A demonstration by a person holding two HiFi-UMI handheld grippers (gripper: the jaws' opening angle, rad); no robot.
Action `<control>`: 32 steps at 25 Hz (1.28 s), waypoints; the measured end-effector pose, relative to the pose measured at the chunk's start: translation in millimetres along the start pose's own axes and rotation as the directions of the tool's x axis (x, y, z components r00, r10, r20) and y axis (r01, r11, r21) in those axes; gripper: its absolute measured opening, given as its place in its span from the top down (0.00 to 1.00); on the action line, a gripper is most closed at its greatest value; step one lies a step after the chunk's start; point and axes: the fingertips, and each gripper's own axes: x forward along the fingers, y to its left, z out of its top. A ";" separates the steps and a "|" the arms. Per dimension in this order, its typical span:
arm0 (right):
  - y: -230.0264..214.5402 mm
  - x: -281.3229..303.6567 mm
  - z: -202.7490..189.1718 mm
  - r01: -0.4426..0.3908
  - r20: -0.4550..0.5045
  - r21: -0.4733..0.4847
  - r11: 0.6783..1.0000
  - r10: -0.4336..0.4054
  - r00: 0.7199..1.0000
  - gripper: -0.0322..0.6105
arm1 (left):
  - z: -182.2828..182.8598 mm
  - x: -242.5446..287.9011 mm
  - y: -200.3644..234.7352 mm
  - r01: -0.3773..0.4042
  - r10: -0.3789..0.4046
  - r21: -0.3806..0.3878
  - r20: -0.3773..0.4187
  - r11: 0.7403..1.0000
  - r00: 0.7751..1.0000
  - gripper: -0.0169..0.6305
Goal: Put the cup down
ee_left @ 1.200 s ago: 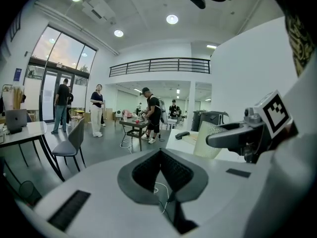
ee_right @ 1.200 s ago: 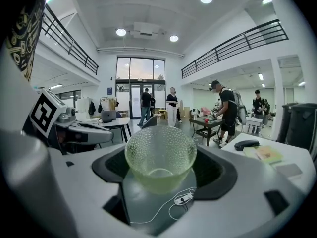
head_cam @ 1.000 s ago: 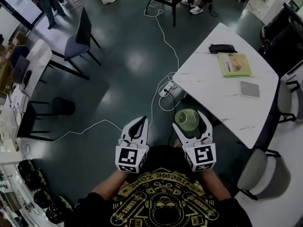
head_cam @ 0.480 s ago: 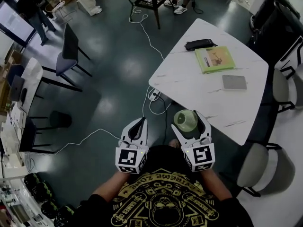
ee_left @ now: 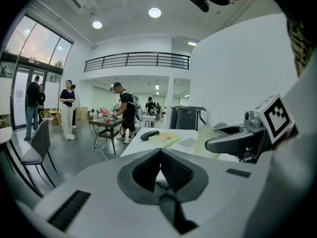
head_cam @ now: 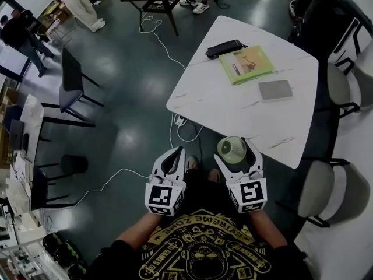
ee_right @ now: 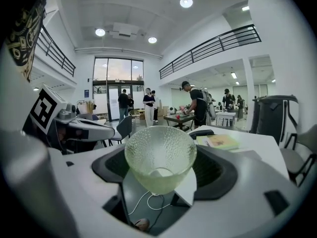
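A pale green dimpled glass cup (head_cam: pixel 231 149) sits upright between the jaws of my right gripper (head_cam: pixel 233 146), which is shut on its sides. In the head view it hangs at the near edge of the white marble table (head_cam: pixel 201 98). The right gripper view shows the cup (ee_right: pixel 159 157) filling the gap between the dark pads (ee_right: pixel 220 170), with the table ahead of it. My left gripper (head_cam: pixel 173 160) is beside it over the dark floor. Its jaws meet at the tips with nothing between them, as the left gripper (ee_left: pixel 159 151) view also shows.
On the table lie a black case (head_cam: pixel 224 48), a green book (head_cam: pixel 246 63) and a grey pad (head_cam: pixel 275 90). Grey chairs (head_cam: pixel 319 195) stand at the table's right side. A white cable (head_cam: pixel 175 127) trails over the floor by the table corner. People stand at a dark table farther back.
Both grippers have travelled toward the white table, the right one carrying the cup. The table's near edge has come up to the cup. Neither gripper's jaws have changed.
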 end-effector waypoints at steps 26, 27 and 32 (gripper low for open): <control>-50.9 14.4 25.5 0.387 -0.051 0.019 0.922 -0.386 0.921 0.36 | 42.6 104.4 5.4 0.413 -0.413 0.074 -0.013 0.908 0.910 0.96; -51.3 16.6 27.2 0.397 -0.050 0.020 0.918 -0.395 0.917 0.36 | 43.7 106.5 8.1 0.421 -0.421 0.078 -0.013 0.904 0.907 0.96; -54.0 27.0 35.1 0.439 -0.044 0.024 0.898 -0.438 0.898 0.36 | 47.0 116.9 20.8 0.449 -0.449 0.090 -0.015 0.889 0.893 0.96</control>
